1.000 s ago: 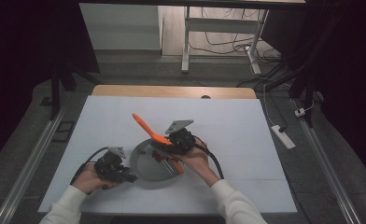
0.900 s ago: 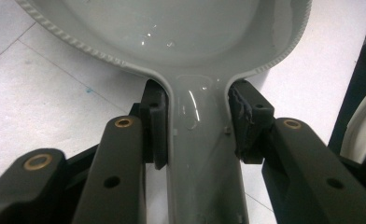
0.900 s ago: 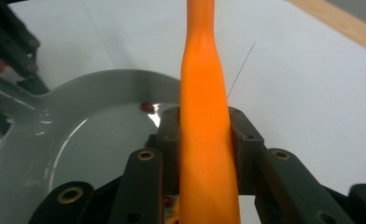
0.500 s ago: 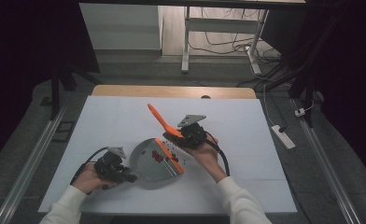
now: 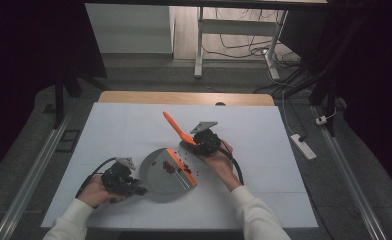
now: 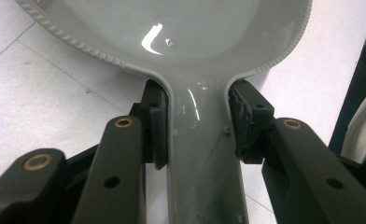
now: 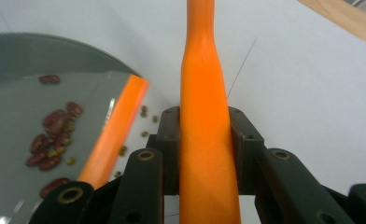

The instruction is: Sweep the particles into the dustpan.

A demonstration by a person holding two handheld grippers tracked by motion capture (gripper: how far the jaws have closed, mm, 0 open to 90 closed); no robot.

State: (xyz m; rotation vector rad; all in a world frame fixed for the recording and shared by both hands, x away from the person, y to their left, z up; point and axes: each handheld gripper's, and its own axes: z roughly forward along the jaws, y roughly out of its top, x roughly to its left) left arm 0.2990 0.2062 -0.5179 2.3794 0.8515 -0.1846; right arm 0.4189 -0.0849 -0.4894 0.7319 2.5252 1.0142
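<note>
A grey dustpan (image 5: 159, 175) with an orange front lip (image 5: 182, 167) lies flat on the white table. My left gripper (image 5: 134, 188) is shut on its grey handle (image 6: 200, 154), one pad on each side. Red and green beans (image 5: 170, 167) lie inside the pan near the lip, and a few loose beans (image 5: 190, 161) rest on the table just beyond it. My right gripper (image 5: 196, 142) is shut on an orange tool handle (image 5: 173, 125) that points up and away to the far left. In the right gripper view, the handle (image 7: 204, 93) runs up between the pads, with the pan's beans (image 7: 50, 135) at left.
The white tabletop (image 5: 109, 130) has a wooden strip (image 5: 184, 97) along its far edge. A power strip (image 5: 302, 146) and cables lie on the floor at right. Metal rails (image 5: 34, 170) run along both sides of the table.
My right gripper has carried the orange tool to the right, off the dustpan's mouth, which uncovers the beans in the pan. The left gripper and the dustpan have stayed put.
</note>
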